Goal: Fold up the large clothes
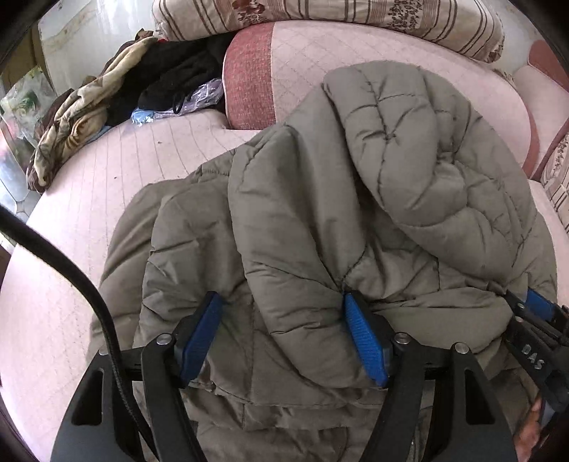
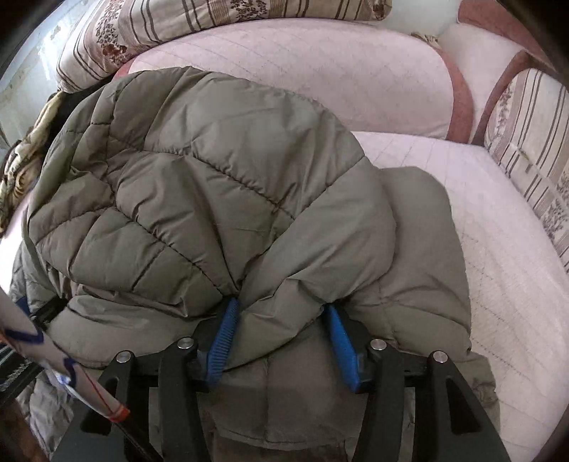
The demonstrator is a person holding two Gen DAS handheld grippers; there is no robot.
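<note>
A large olive-grey quilted puffer jacket (image 1: 320,213) lies bunched on a pink sofa seat (image 1: 106,199); it also fills the right wrist view (image 2: 199,184). My left gripper (image 1: 281,309) has its blue pads pressed into a thick fold of the jacket, gripping it. My right gripper (image 2: 281,309) likewise clamps a bunched fold near the jacket's near edge. The right gripper's blue pad also shows at the right edge of the left wrist view (image 1: 537,305), close beside the left gripper.
Pink sofa backrest (image 2: 320,71) behind the jacket, striped floral cushions (image 1: 320,17) on top and at the right (image 2: 533,142). A pile of a patterned blanket (image 1: 71,121), dark clothes and a plastic bag (image 1: 192,99) lies at the sofa's far left.
</note>
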